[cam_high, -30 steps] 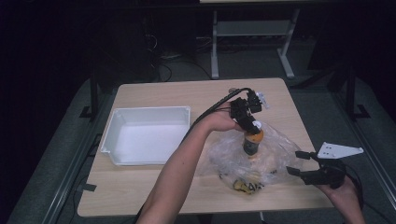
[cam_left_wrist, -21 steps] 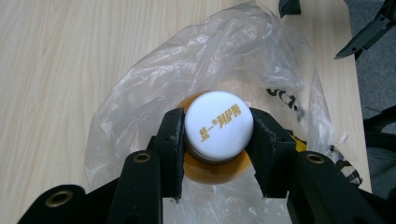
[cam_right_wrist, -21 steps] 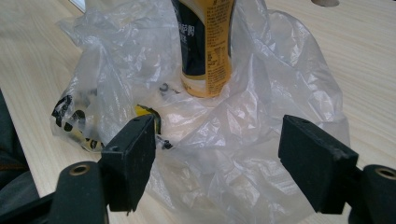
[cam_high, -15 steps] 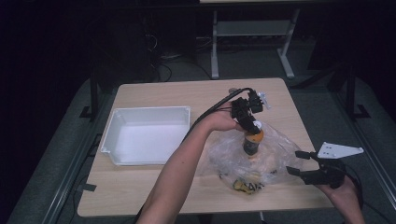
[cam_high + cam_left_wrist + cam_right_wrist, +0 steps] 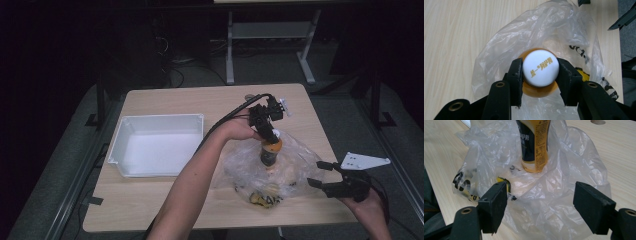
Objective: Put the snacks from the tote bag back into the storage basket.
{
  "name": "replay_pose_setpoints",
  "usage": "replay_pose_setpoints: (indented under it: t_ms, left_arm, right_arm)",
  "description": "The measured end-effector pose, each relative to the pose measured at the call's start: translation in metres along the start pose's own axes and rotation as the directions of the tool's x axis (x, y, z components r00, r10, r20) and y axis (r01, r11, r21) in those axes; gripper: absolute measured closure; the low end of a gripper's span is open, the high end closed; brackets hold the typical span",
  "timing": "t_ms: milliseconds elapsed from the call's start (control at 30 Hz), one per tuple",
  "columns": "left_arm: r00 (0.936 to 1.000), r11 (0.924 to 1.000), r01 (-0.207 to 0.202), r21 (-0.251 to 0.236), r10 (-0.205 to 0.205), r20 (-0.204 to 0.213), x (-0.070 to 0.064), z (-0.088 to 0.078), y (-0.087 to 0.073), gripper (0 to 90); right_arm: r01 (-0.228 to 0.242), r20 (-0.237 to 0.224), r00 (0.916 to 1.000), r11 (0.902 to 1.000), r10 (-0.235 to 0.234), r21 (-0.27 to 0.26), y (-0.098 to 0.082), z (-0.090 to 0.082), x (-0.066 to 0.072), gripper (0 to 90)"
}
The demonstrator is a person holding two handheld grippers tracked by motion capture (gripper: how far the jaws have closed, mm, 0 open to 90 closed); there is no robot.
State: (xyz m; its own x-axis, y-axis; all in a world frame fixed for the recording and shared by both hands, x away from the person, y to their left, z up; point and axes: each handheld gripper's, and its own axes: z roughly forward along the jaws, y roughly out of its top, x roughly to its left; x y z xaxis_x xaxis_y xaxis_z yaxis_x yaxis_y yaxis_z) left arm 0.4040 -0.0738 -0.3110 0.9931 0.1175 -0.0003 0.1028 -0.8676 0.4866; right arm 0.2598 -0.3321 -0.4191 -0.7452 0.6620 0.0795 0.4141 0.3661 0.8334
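Gripping the white cap of the bottle [image 5: 540, 68], the left gripper [image 5: 267, 131] has its jaws clamped on either side of that cap from above, and the bottle stands upright inside the clear plastic bag [image 5: 280, 172], which lies crumpled toward the right front corner of the tabletop [image 5: 210, 102]. The bottle's base is down among the folds of the bag, as the right gripper view shows, so it does not look lifted clear yet; whether it rests on the table or hangs just above it I cannot tell. The right gripper [image 5: 330, 177] sits near the right edge, just beside the bag, jaws wide apart with nothing between them, the film only in front of its pads. The white tray [image 5: 157, 145] on the left half of the tabletop holds nothing. At least one more yellow-and-black item [image 5: 262, 198] lies in the bag near the front edge. By my reading, the grasp on the bottle is done; what is left is drawing it up out of the bag, probably with the right gripper pinning the plastic, carrying it over to the tray, and then dealing with the rest of the bag's contents.
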Motion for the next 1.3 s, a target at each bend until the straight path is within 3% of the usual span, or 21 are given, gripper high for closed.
replay_pose_setpoints:
  t_ms: [167,500,567,667,800,1033,1300]
  left_arm:
    - [0.9996,0.9999,-0.017,0.002,0.017,-0.023,-0.002,0.0,0.002,59.3]
    - [0.9993,0.9999,-0.01,0.005,0.011,-0.035,-0.003,-0.012,0.005,59.3]
    - [0.999,0.9999,-0.013,0.009,0.014,-0.041,-0.005,-0.016,0.007,59.3]
    - [0.9986,0.9998,0.018,-0.007,-0.019,-0.05,-0.005,-0.023,0.008,59.3]
    - [0.9971,0.9998,0.017,0.01,-0.016,-0.075,-0.008,-0.032,0.01,59.3]
    - [0.9955,0.9998,0.02,-0.003,-0.021,-0.092,-0.016,-0.046,0.015,59.3]
    - [0.992,0.9983,0.035,-0.048,-0.041,-0.119,-0.024,-0.066,0.022,59.3]
  right_arm:
    - [0.003,0.004,1.0,1.0,-0.003,0.0,-0.001,0.0,-0.001,26.4]
    - [0.0,0.008,1.0,1.0,0.0,0.0,-0.001,-0.001,-0.002,26.4]
    - [-0.002,0.011,0.9999,1.0,0.002,-0.001,-0.001,-0.001,-0.002,26.4]
    - [-0.003,0.012,0.9999,1.0,0.003,-0.002,0.0,-0.002,-0.002,26.4]
    - [0.0,0.016,0.9999,1.0,0.0,-0.003,-0.001,-0.002,-0.002,26.6]
    - [-0.003,0.021,0.9998,1.0,0.003,-0.003,-0.001,-0.003,-0.002,27.3]
    - [0.0,0.029,0.9996,1.0,0.0,-0.008,-0.001,-0.004,-0.003,27.4]
